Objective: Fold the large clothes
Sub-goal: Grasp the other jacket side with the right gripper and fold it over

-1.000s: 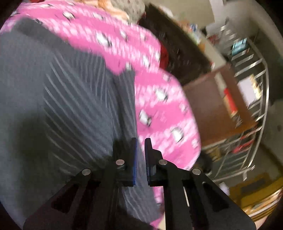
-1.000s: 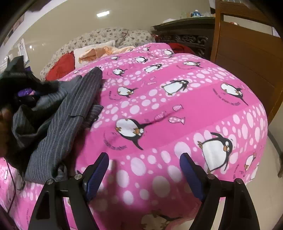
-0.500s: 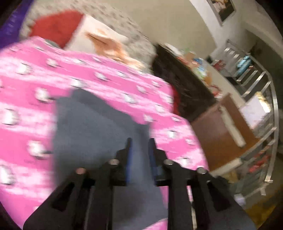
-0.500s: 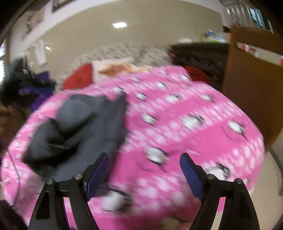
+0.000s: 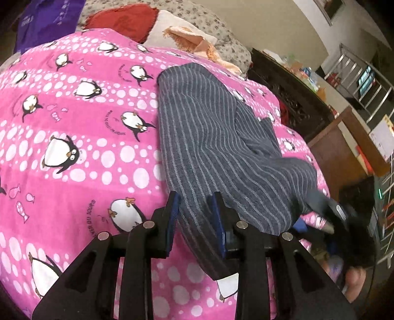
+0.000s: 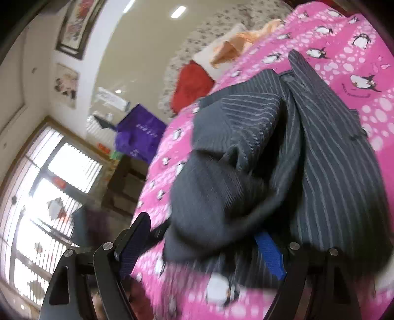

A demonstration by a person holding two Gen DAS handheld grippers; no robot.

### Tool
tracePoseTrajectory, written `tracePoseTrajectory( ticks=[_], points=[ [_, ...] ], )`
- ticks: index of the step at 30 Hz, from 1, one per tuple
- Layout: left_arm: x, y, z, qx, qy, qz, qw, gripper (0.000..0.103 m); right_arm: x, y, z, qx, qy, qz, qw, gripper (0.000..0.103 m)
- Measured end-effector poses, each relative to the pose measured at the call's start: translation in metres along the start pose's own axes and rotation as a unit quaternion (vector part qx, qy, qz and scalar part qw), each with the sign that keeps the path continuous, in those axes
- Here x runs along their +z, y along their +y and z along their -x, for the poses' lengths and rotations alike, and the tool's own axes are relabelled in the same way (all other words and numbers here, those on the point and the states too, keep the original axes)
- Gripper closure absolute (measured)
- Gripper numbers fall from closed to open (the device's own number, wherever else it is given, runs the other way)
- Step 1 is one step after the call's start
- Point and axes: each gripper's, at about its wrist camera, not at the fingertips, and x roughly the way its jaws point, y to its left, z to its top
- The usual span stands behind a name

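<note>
Dark grey pinstriped trousers [image 5: 209,137] lie lengthwise on the pink penguin bedcover [image 5: 73,147]. One narrow end runs toward me between the fingers of my left gripper [image 5: 195,197]. Its jaws stand a little apart and the pads do not press the cloth. In the right wrist view the other end of the trousers [image 6: 320,160] is bunched in dark folds. My right gripper [image 6: 200,229] is wide open at that bunch, and cloth drapes over its right finger [image 6: 268,256], hiding the tip. A blurred hand [image 5: 354,278] shows at the bed's lower right.
A red pillow [image 5: 123,19], a pale cushion with orange cloth [image 5: 187,37] and a purple bag [image 5: 44,22] sit at the head of the bed. A dark carved cabinet [image 5: 290,91], brown wooden board [image 5: 339,152] and metal rack [image 5: 364,73] stand beside it. A window [image 6: 49,197] is at left.
My left gripper went from shut to slightly apart and drew back along the trousers. My right gripper swung and rolled left, from over bare bedcover to the bunched cloth.
</note>
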Motion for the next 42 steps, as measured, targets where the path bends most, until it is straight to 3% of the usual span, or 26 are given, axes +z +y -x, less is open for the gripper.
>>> tracePoseTrajectory(
  ticks=[2,3,4,5,7,9,12,15,18,20,23,25,27,29,31,34,36,39,42],
  points=[
    [-0.002,-0.006,0.003,0.005,-0.001,-0.016,0.9999,0.077,0.012,0.003,-0.009,-0.033,-0.015,0.008,0.999,0.028],
    [-0.002,-0.006,0.006,0.004,-0.003,-0.021,0.9998,0.077,0.018,0.006,-0.013,-0.06,-0.023,0.02,0.998,0.039],
    [-0.001,-0.005,0.008,-0.003,-0.005,-0.019,0.9998,0.077,0.023,0.008,-0.017,-0.079,-0.021,0.03,0.996,0.06],
    [0.0,-0.003,0.013,-0.011,-0.009,-0.016,0.9998,0.077,0.028,0.01,-0.021,-0.093,-0.008,0.041,0.995,0.071],
    [0.005,-0.002,0.025,-0.013,-0.03,-0.014,0.9994,0.077,0.041,0.022,-0.012,-0.095,-0.007,0.085,0.992,0.077],
    [0.009,-0.005,0.037,-0.005,-0.058,-0.017,0.9982,0.077,0.054,0.04,0.019,-0.086,-0.044,0.135,0.986,0.077],
    [0.016,-0.008,0.043,-0.008,-0.077,-0.017,0.9969,0.077,0.07,0.037,0.063,-0.087,-0.074,0.145,0.983,0.077],
    [0.022,-0.017,0.034,-0.013,-0.071,-0.023,0.9971,0.077,0.066,-0.008,0.073,-0.058,-0.025,0.083,0.995,0.077],
    [0.029,-0.037,0.021,-0.019,-0.06,-0.037,0.9973,0.077,0.031,-0.066,0.052,-0.057,0.033,-0.001,0.998,0.076],
    [0.034,-0.056,0.018,-0.03,-0.061,-0.06,0.9958,0.077,0.011,-0.088,0.047,-0.051,0.019,-0.024,0.998,0.076],
    [0.033,-0.086,0.005,-0.05,-0.037,-0.12,0.9908,0.077,0.011,-0.097,0.053,-0.013,-0.011,-0.058,0.998,0.069],
    [0.016,-0.095,-0.024,-0.016,0.021,-0.167,0.9856,0.077,0.016,-0.093,0.061,-0.011,-0.009,-0.059,0.998,0.065],
    [-0.01,-0.092,-0.052,0.029,0.06,-0.219,0.9735,0.077,0.02,-0.086,0.075,-0.039,-0.008,-0.04,0.998,0.062],
    [-0.027,-0.094,-0.051,0.038,0.018,-0.27,0.9619,0.077,0.021,-0.07,0.09,-0.078,-0.008,-0.001,0.997,0.062],
    [-0.02,-0.093,-0.052,0.032,0.027,-0.238,0.9704,0.078,0.026,-0.051,0.11,-0.125,-0.038,0.044,0.99,0.062],
    [-0.022,-0.092,-0.052,0.03,0.02,-0.243,0.9693,0.078,0.035,-0.022,0.137,-0.18,-0.099,0.092,0.974,0.062],
    [-0.022,-0.09,-0.052,0.028,0.016,-0.24,0.9703,0.078,0.039,0.006,0.134,-0.197,-0.115,0.14,0.964,0.063],
    [-0.023,-0.089,-0.052,0.032,0.014,-0.239,0.9703,0.078,0.041,0.043,0.09,-0.201,-0.09,0.208,0.953,0.07],
    [-0.025,-0.091,-0.05,0.031,0.012,-0.239,0.9706,0.078,0.032,0.032,0.044,-0.222,-0.041,0.234,0.946,0.078]
  ],
)
